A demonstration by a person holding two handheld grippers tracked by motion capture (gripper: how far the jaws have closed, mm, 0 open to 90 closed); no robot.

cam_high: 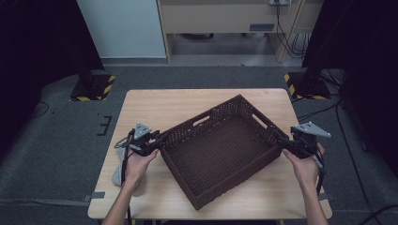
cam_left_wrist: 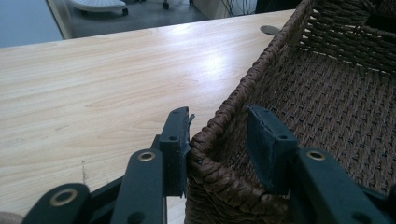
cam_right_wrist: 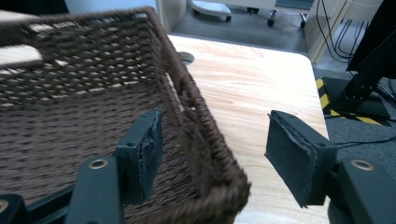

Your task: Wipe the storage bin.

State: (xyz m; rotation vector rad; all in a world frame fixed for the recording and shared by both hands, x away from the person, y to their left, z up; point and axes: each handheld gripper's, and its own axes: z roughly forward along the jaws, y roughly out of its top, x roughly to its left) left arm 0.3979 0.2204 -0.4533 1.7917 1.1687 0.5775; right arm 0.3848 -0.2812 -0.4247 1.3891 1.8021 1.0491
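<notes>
Both grippers are straddling opposite corners of the wicker basket (cam_high: 220,150) on the surface (cam_high: 155,101) — left gripper (cam_left_wrist: 219,140) fingers touching its rim without pinching, right gripper (cam_right_wrist: 215,158) fingers spread. Next, probably withdrawing clear.

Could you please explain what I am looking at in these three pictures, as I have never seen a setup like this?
A person stands at a light wooden table with a hand-held two-jaw tool in each hand; there is no robot arm. The high view looks down from above the person. The other two pictures come from cameras riding on each tool, looking along its black jaws.

On the table sits a dark brown woven rectangular basket, which looks empty. The left gripper straddles one corner of its rim: one pad touches the outer wall, while the other stands just inside, so I cannot tell whether it grips. The right gripper straddles the opposite corner with its jaws open, clear of the weave. A small pale object lies by the left forearm, too unclear to name.
</notes>
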